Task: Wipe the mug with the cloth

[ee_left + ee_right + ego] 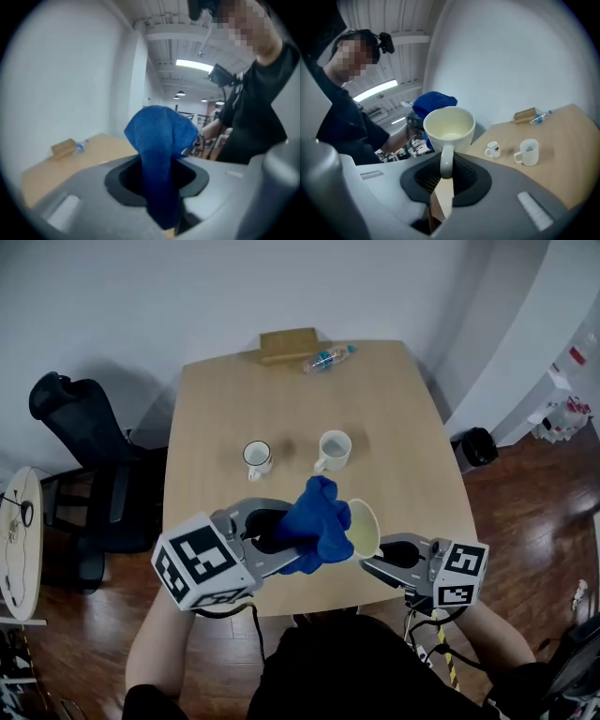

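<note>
Head view: blue cloth (314, 521) is clamped in left tongs (292, 547) beside cream mug (365, 529), gripped by its handle in right tongs (375, 564).

Wooden table (398, 404), white mug (334, 450), smaller printed mug (257, 457), brown box (288, 344), plastic bottle (327, 358)

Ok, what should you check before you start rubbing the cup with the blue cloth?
1. The blue cloth is clamped in the left gripper: ok.
2. The cream mug is held by its handle in the right gripper: ok.
3. The cream mug is empty inside: ok.
4. The blue cloth touches the cream mug: cannot tell; they are close together.
5. The small mug and the white mug stand on the table, out of the way: ok.
</note>
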The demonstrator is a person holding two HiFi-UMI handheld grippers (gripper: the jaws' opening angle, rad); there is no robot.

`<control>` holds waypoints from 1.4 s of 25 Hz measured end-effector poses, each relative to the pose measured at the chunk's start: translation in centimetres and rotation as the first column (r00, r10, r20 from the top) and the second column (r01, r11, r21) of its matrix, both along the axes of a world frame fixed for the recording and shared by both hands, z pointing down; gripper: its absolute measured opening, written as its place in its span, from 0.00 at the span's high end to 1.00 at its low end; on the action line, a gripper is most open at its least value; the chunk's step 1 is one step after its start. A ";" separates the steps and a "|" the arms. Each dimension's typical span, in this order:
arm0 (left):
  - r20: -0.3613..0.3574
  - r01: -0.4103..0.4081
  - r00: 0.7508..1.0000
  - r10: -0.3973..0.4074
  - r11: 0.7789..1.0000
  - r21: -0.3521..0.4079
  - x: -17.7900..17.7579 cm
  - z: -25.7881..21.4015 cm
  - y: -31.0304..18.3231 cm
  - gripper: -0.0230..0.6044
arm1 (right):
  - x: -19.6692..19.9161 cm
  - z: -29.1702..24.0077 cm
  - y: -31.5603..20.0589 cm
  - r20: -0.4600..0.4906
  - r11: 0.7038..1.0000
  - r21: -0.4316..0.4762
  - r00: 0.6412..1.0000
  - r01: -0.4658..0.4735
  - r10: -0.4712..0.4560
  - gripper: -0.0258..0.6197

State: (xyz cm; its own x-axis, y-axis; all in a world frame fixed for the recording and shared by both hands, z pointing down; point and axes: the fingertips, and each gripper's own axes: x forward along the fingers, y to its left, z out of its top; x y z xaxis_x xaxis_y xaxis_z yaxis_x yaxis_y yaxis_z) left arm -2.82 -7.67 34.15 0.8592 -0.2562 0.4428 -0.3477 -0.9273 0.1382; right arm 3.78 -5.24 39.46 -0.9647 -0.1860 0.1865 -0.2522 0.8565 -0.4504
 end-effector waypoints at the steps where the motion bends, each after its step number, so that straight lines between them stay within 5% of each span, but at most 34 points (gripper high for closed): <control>1: -0.043 -0.106 0.994 0.103 0.990 -0.096 0.1 -0.6 0.8 0.75 | 0.1 -0.6 1.1 0.012 0.997 0.030 0.997 0.072 -0.073 0.90; 3: -0.165 -0.306 0.948 0.273 0.924 -0.230 0.2 -2.0 2.4 0.75 | 0.0 -2.1 3.9 0.056 0.973 0.069 0.973 0.221 -0.225 0.90; 5: -0.364 -0.486 0.854 0.372 0.821 -0.300 0.3 -3.6 4.4 0.75 | -0.6 -3.8 6.7 0.131 0.934 0.070 0.925 0.350 -0.356 0.90; 7: -0.604 -0.633 0.703 0.377 0.718 -0.289 0.4 -5.4 6.1 0.75 | -1.2 -5.4 8.8 0.250 0.895 0.028 0.864 0.444 -0.437 0.90; 9: -0.792 -0.715 0.525 0.312 0.666 -0.212 0.3 -7.2 7.1 0.75 | -1.4 -7.0 10.0 0.405 0.859 -0.030 0.792 0.510 -0.456 0.90; 11: -0.900 -0.737 0.371 0.231 0.662 -0.134 0.2 -8.3 7.4 0.75 | -1.4 -8.7 10.6 0.538 0.832 -0.069 0.723 0.550 -0.433 0.90; 14: -0.968 -0.702 0.219 0.125 0.709 -0.067 0.1 -8.8 7.3 0.75 | -1.7 -11.1 10.5 0.671 0.810 -0.116 0.647 0.574 -0.362 0.90; 17: -0.989 -0.636 0.135 0.052 0.770 -0.046 -0.1 -9.1 7.0 0.75 | -1.9 -12.5 10.0 0.752 0.806 -0.146 0.594 0.574 -0.287 0.90; 19: -0.994 -0.600 0.112 0.014 0.798 -0.056 0.1 -8.9 7.2 0.75 | -1.9 -12.9 9.5 0.789 0.810 -0.159 0.566 0.564 -0.239 0.90; 23: -0.987 -0.583 0.158 0.000 0.807 -0.094 1.7 -7.7 9.0 0.75 | -1.9 -13.3 8.1 0.821 0.826 -0.175 0.542 0.535 -0.178 0.90; 25: -0.988 -0.575 0.153 -0.012 0.812 -0.099 1.8 -7.6 9.3 0.75 | -2.0 -13.5 7.8 0.825 0.826 -0.185 0.541 0.532 -0.163 0.90; 27: -0.987 -0.560 0.160 -0.018 0.822 -0.106 1.6 -7.6 9.2 0.75 | -2.2 -13.4 7.9 0.816 0.836 -0.183 0.555 0.517 -0.165 0.90; 28: -0.982 -0.536 0.186 -0.021 0.836 -0.120 1.5 -7.4 8.9 0.75 | -2.3 -13.5 7.9 0.801 0.848 -0.178 0.574 0.499 -0.169 0.90; 29: -0.971 -0.486 0.239 -0.026 0.862 -0.143 1.3 -7.1 8.4 0.75 | -2.4 -13.5 7.8 0.776 0.868 -0.171 0.607 0.466 -0.172 0.90; 30: -0.946 -0.404 0.322 -0.036 0.898 -0.171 0.9 -6.6 7.5 0.75 | -2.4 -13.3 7.4 0.737 0.895 -0.159 0.654 0.416 -0.173 0.90; 32: -0.833 -0.146 0.546 -0.087 0.969 -0.197 -0.6 -5.3 5.1 0.75 | -2.0 -11.8 6.0 0.633 0.949 -0.131 0.761 0.288 -0.143 0.90; 33: -0.749 0.001 0.650 -0.129 0.986 -0.169 -1.7 -5.0 3.8 0.75 | -1.6 -10.7 5.0 0.581 0.966 -0.133 0.807 0.223 -0.106 0.90; 35: -0.579 0.240 0.789 -0.206 0.971 -0.019 -3.6 -5.7 2.2 0.75 | -0.7 -7.9 2.7 0.484 0.978 -0.182 0.875 0.099 0.002 0.90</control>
State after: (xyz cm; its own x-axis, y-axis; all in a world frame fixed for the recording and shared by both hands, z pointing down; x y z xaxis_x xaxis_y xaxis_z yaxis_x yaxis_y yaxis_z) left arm -6.44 -5.51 28.43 0.8668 -0.4809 -0.1318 -0.4186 -0.8454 0.3318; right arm 3.12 -2.53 31.60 -0.9508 -0.1450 -0.2739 0.0775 0.7444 -0.6633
